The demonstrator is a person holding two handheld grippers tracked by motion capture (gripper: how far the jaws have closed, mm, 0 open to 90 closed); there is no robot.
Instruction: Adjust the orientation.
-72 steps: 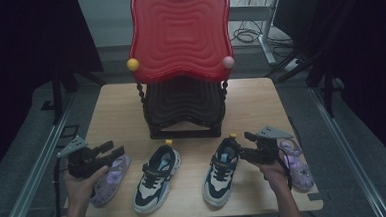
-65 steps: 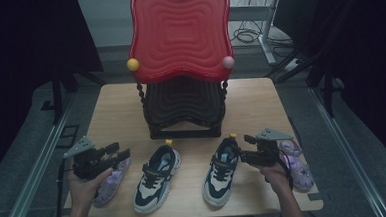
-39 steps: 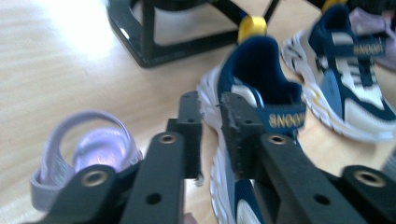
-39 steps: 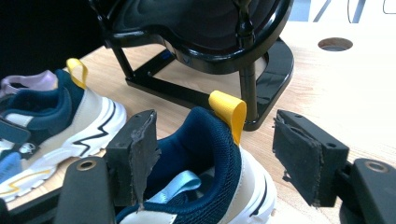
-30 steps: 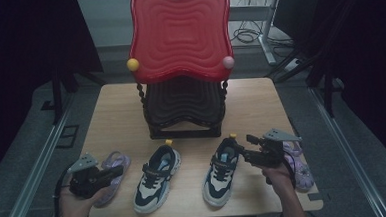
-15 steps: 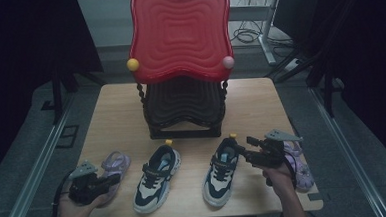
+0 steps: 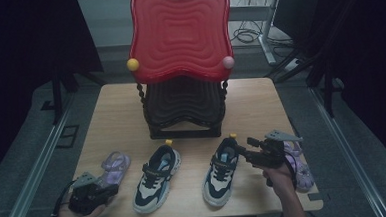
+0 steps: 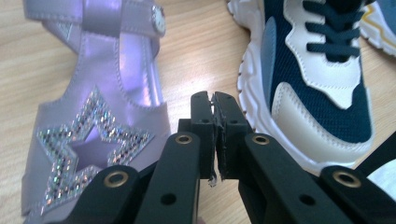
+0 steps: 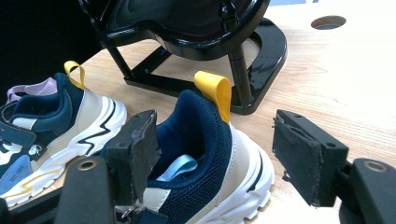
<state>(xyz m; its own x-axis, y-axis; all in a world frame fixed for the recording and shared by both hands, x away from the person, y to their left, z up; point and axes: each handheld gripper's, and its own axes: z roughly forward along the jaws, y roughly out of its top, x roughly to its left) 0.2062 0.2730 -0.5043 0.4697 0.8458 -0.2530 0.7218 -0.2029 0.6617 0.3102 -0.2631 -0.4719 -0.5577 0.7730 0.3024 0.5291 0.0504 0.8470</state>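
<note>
High view: right tool [image 7: 243,150] wide at sneaker [image 7: 221,170] heel; left tool [image 7: 108,190] closed, table-edge.

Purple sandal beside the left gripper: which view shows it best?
The left gripper view: the purple sandal is close up, with its glittery star and strap plain. The high view shows it small and dim; the right gripper view catches a strap past a sneaker.

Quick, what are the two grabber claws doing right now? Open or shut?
Left gripper: shut, holding nothing, beside the purple sandal.
Right gripper: open, jaws on either side of the right sneaker's heel, not clamped.
</note>
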